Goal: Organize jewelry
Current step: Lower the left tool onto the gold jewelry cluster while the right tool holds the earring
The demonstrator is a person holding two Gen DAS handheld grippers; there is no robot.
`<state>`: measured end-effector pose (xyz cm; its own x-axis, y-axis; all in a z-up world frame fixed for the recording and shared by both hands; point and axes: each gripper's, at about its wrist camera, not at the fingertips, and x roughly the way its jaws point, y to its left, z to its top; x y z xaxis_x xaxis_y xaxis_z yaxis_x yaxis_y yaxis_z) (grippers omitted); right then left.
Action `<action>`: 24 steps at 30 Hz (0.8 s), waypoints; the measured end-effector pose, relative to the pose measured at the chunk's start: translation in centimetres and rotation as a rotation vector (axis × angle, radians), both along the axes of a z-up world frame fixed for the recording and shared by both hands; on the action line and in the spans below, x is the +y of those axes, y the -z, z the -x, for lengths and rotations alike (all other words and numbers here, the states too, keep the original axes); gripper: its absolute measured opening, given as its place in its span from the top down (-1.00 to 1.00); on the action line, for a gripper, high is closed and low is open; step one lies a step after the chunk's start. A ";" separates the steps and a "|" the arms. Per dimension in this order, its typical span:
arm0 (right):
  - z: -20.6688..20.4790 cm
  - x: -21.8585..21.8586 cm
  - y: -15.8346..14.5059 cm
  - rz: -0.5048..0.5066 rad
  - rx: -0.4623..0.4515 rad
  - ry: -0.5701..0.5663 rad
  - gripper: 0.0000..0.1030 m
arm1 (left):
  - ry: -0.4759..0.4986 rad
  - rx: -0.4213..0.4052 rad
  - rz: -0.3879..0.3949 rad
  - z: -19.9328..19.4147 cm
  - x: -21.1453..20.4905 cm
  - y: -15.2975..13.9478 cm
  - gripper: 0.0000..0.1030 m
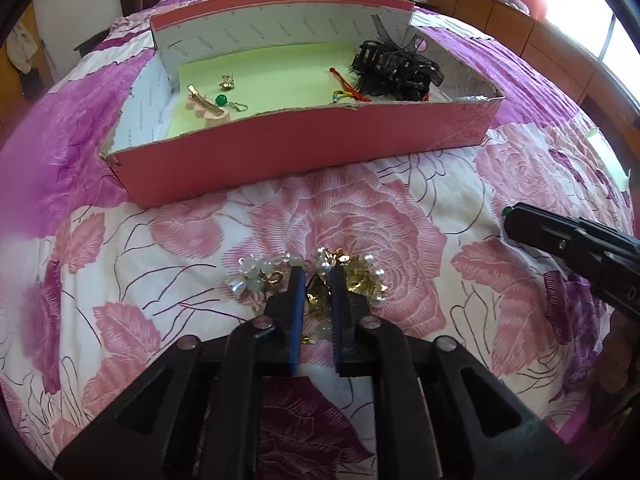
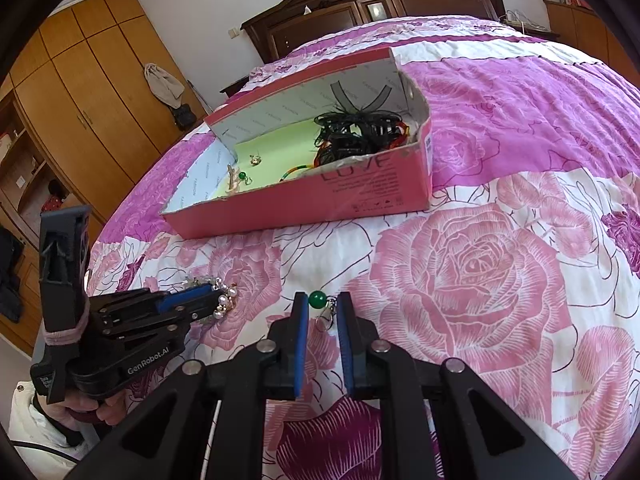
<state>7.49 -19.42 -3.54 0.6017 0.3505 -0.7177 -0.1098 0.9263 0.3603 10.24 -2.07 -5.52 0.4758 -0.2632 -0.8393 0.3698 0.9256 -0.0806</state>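
Observation:
A pink cardboard box with a green floor lies on the flowered bedspread, also in the right wrist view. Inside it are a pink hair clip, a green bead earring, a gold earring, a coloured cord and black hair accessories. My left gripper is partly closed around a pearl and gold beaded piece lying on the bed; it also shows in the right wrist view. My right gripper is open around a green bead earring on the bed.
The bed's dark wooden headboard stands beyond the box. Wooden wardrobes line the left wall. A low wooden cabinet runs under a bright window at the right. Bedspread stretches to the right of the box.

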 end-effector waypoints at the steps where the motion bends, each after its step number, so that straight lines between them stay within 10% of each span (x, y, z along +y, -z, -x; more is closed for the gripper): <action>1: 0.0 -0.1 0.0 -0.002 -0.002 0.001 0.69 | -0.001 -0.004 0.006 0.1 0.1 -0.2 0.92; 24: 1.5 0.4 -3.0 0.036 -0.144 0.001 0.69 | -0.124 -0.222 0.169 2.5 3.7 -6.4 0.93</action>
<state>5.99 -19.06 -0.52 0.6997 0.3254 -0.6360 -0.1570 0.9385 0.3074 7.71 1.60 0.91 0.6801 -0.3188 -0.6601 0.2805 0.9451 -0.1675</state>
